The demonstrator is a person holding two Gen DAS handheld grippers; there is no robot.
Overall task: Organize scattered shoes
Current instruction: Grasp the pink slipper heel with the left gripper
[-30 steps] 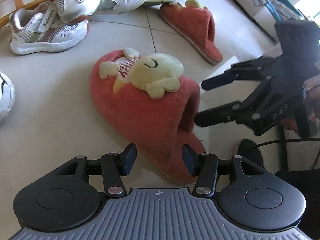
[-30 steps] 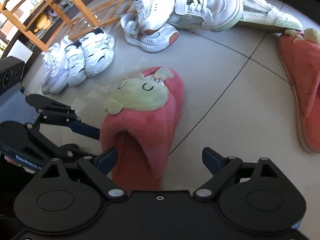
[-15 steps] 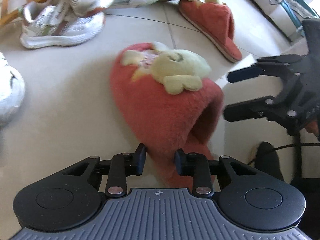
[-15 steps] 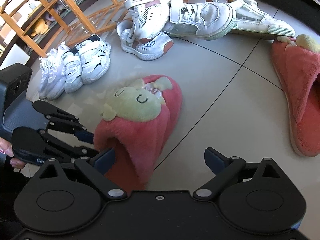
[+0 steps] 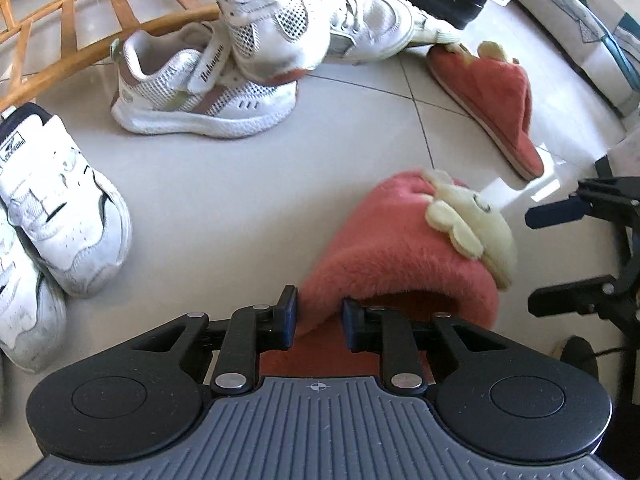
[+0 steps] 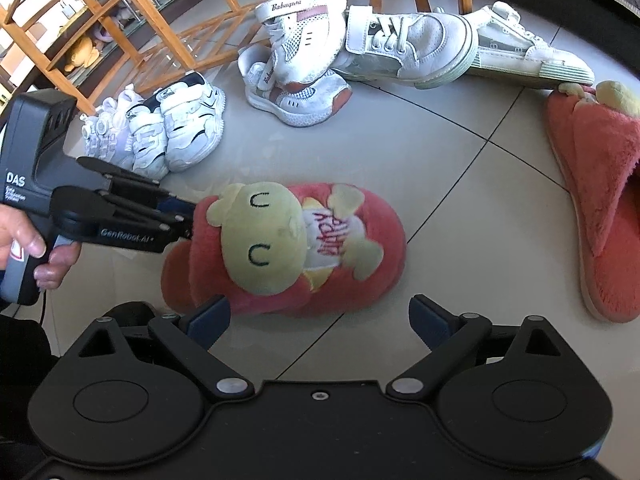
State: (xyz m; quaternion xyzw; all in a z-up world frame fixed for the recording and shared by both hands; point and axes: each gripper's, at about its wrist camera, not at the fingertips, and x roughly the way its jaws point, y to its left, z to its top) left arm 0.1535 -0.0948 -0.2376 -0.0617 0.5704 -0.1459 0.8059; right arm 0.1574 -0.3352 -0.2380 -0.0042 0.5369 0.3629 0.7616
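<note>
Left wrist — left gripper (image 5: 318,318) closing on slipper (image 5: 400,264)

Both wrist cameras look steeply down, close, sharing the red slipper (image 5: 400,256).

Red plush slipper (image 6: 288,252) w/ yellow bear face is lying on floor tile, upper pinched at its opening. Its mate (image 6: 596,200) is lying well apart, toe touching a white low sneaker (image 6: 524,56). Mesh velcro sneakers (image 5: 208,96) are sitting stacked by wooden rack; white trainers (image 6: 176,128) are standing side by side nearby.
</note>
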